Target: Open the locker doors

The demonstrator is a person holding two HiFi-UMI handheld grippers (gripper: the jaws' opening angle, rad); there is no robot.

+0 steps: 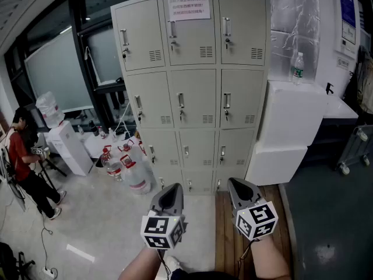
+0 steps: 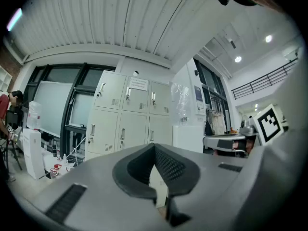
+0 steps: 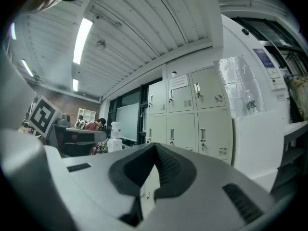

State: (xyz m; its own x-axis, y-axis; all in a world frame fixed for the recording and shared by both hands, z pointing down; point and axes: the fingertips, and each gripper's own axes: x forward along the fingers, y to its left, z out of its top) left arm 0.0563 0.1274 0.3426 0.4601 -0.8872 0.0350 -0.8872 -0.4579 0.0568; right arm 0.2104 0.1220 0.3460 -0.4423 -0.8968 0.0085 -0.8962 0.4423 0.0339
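I hold both tools out in front of me, side by side, level and pointing forward. My left tool [image 1: 172, 189] sits low and left of centre in the head view. My right tool [image 1: 235, 184] is just beside it, and the two are apart, not touching. Each carries its marker cube at the back, the left cube [image 1: 163, 231] and the right cube [image 1: 257, 220], both turned up toward my head. My bare left forearm [image 1: 141, 265] and right forearm [image 1: 271, 262] come in from the bottom edge. The left gripper view shows the left tool's jaws closed tip to tip and empty. The right gripper view shows the same for the right tool.
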